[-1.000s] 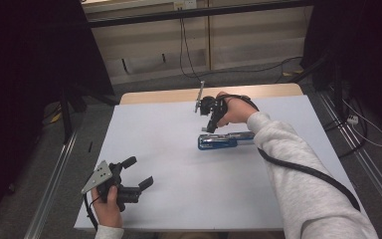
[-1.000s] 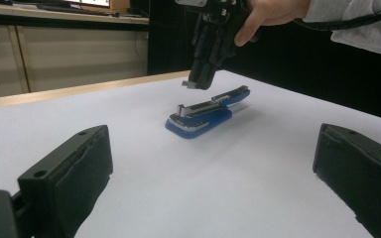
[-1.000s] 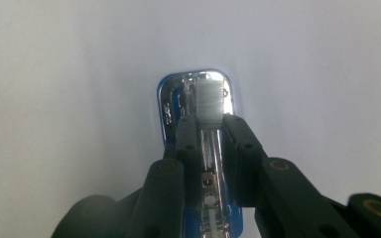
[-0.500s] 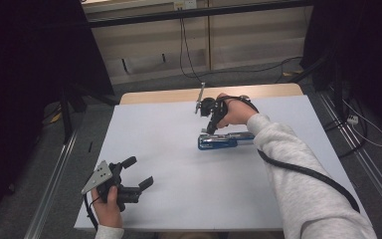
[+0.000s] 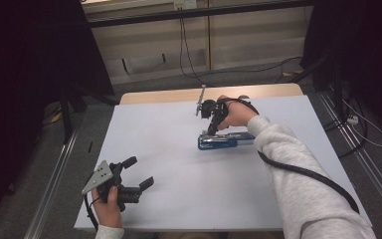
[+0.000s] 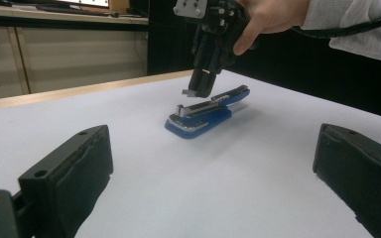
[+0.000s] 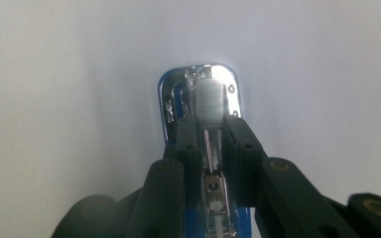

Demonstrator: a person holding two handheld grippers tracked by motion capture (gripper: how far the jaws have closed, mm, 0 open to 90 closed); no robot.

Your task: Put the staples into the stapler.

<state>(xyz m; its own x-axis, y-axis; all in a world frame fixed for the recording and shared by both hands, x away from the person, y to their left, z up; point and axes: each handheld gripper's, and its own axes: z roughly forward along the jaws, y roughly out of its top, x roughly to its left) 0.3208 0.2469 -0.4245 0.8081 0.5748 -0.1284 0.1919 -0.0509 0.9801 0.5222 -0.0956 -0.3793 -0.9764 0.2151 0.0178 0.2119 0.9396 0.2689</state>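
High view gives us the white table (image 5: 154,149) with the blue stapler (image 5: 219,142) lying open near its middle, well away from any edge.

The stapler sits loose, with nothing pinning it. We judge that a push from above that lands off-centre could skid or swivel it on the smooth sheet. The left gripper (image 5: 138,172) is far off at the near left corner, with its jaws spread wide and nothing between them, so it cannot brace the stapler from there.

The right gripper (image 6: 201,89) points steeply down over the stapler's front end. Its jaws are clenched on a short strip of staples (image 7: 209,99), which sticks out past the tips. The hold is narrow and only at the strip's end. If the strip comes down tilted, it could catch on the channel wall, twist in the pads, or snap and scatter.

In the right gripper view, the open channel runs straight between the jaws, directly beneath them. In the left gripper view, the staples hang just above the stapler's raised front, close to it but apart.
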